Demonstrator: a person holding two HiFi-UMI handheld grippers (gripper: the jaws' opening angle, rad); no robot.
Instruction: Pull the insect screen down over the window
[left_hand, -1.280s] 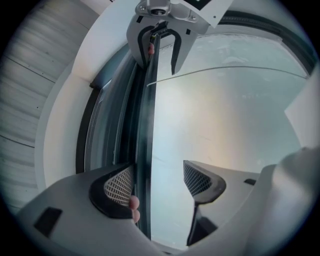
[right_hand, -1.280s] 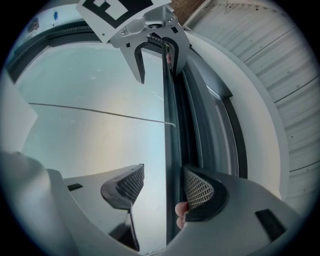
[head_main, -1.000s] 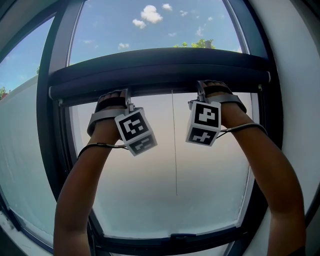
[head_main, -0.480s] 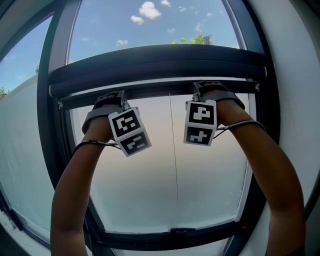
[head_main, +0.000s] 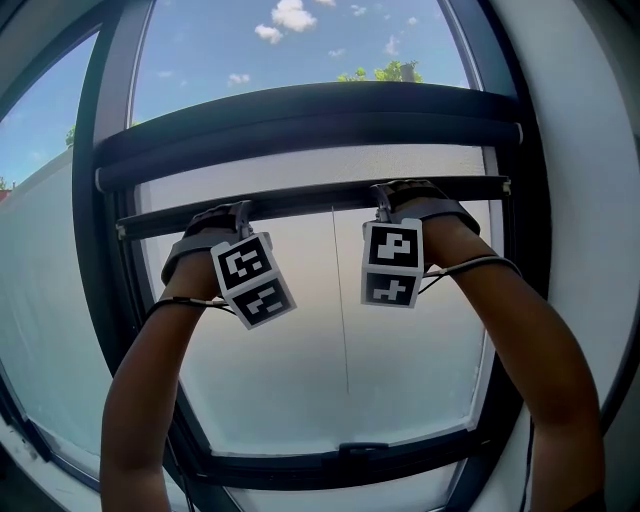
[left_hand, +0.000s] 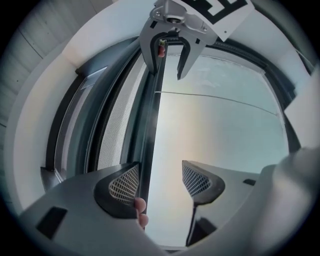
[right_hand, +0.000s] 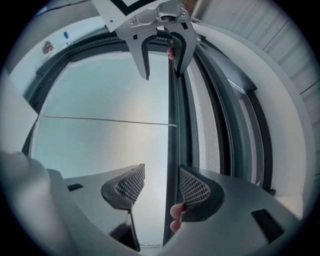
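The insect screen's dark pull bar (head_main: 300, 203) spans the window a short way below the roller cassette (head_main: 310, 120). A strip of grey mesh (head_main: 300, 166) shows between them. My left gripper (head_main: 240, 214) and right gripper (head_main: 384, 194) are both up at the bar, about a third of its length apart. In the left gripper view the bar (left_hand: 148, 125) runs between the wide-apart jaws of the left gripper (left_hand: 160, 182), against its left jaw, with the person's fingertips (left_hand: 141, 205) hooked on it. The right gripper (right_hand: 161, 187) stands open too, the bar (right_hand: 173, 150) against its right jaw.
A thin pull cord (head_main: 342, 300) hangs from the bar's middle down the pane. The dark window frame (head_main: 100, 300) closes in both sides, with the sill rail (head_main: 350, 462) below. Sky and treetops show above the cassette.
The pull bar has come down from right under the cassette, and both grippers have come down with it. A wider strip of mesh now shows.
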